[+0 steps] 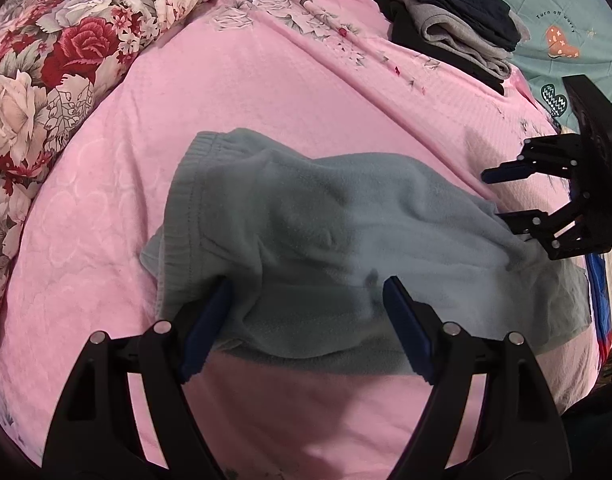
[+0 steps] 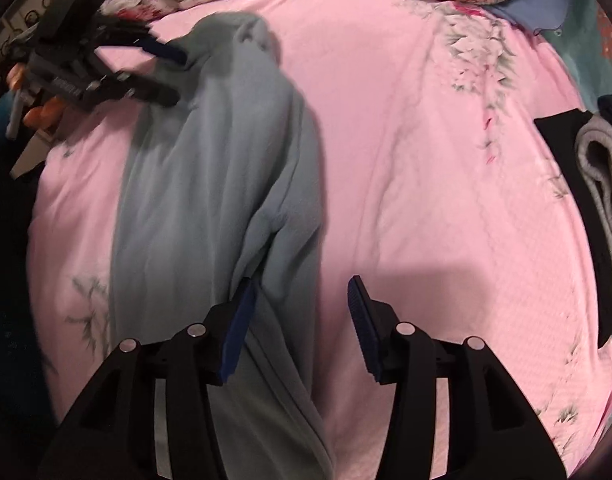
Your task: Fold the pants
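Nearest the left wrist camera, the left gripper [image 1: 306, 300] hangs over the near edge of the grey-blue fleece pants [image 1: 326, 240], its 2 blue-padded fingers [image 1: 406, 332] spread wide with the cloth lying between them and neither pad pressing on it, so it is open. The pants lie across the pink bedsheet [image 1: 245, 80] in the middle of the bed, the ribbed waistband [image 1: 181, 196] at the left end in this view and the rest of the garment bunched and rumpled toward the right. In the right wrist view the same pants [image 2: 209, 168] run as a long strip from the far left down to the bottom of the picture. The right gripper [image 2: 297, 312] stands above the sheet beside them: its left pad [image 2: 237, 332] is at the edge of a fold of cloth, the other pad is over bare sheet, and the jaws are apart with nothing clamped. From the left wrist view that right gripper [image 1: 502, 196] sits at the right end of the pants, fingers parted. A floral quilt [image 1: 65, 60] is heaped along the far side of the bed. A stack of folded dark and grey clothes [image 1: 458, 28] rests at the far corner, well apart from the pants, next to a teal blanket [image 1: 566, 12].
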`<state>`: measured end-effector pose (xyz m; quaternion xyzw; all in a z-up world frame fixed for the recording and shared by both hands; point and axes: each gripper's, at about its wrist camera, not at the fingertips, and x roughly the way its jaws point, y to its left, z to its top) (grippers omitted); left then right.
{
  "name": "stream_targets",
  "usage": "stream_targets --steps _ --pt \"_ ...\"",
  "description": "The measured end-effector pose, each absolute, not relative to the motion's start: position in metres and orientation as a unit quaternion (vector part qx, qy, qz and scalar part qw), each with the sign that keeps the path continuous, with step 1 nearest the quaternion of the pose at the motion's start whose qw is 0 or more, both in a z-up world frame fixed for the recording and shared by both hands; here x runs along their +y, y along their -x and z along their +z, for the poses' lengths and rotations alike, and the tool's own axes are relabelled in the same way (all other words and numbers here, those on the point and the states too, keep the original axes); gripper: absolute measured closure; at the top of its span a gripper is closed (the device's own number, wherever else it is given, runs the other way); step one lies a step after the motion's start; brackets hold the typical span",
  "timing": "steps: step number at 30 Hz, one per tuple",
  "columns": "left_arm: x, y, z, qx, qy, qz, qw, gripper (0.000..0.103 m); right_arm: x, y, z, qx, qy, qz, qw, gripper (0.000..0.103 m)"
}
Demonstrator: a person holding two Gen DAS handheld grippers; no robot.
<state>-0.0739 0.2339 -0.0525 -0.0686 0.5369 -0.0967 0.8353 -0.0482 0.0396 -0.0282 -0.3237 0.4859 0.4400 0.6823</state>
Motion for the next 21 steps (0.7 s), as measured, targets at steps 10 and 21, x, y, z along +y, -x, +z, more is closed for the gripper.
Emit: stream_targets --steps 10,21 --pt "0.236 0.074 -0.053 0.534 0.071 -0.1 0.837 0.023 0.051 0.044 -0.036 0.449 0.292 0.397 0.745 0.053" --pt "0.268 0.082 -0.048 0.532 0.054 -0.109 0.838 0.025 0.02 -0.002 -0.04 0.438 0.26 0.359 0.782 0.037"
